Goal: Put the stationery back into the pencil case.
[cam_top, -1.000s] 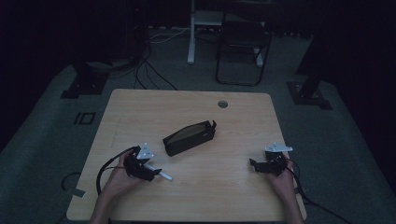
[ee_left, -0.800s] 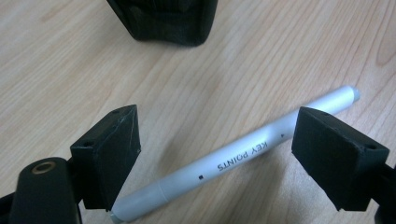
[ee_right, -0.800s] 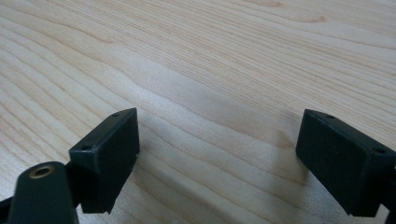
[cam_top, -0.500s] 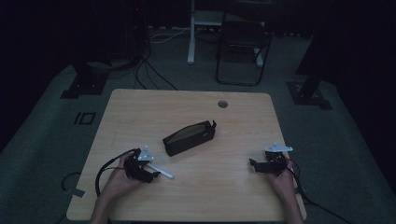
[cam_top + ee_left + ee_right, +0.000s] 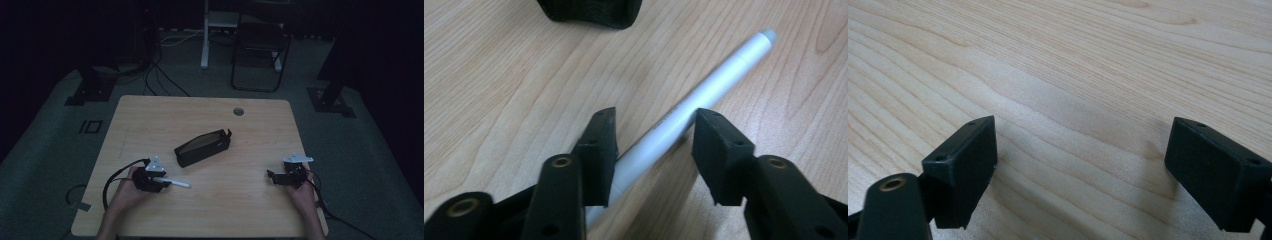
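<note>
My left tool (image 5: 651, 150): jaws just closing around the white pen (image 5: 704, 95), lying diagonally; firm pinch unclear.
My right tool (image 5: 1080, 170): spread over bare bench (image 5: 1073, 60).

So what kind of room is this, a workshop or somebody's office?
Probably a dim recording studio or lab, not an office. A lone wooden table stands on grey carpet, black stand bases and cables ring it, and a folding chair waits behind. On the table lie a pen and a black case.
</note>
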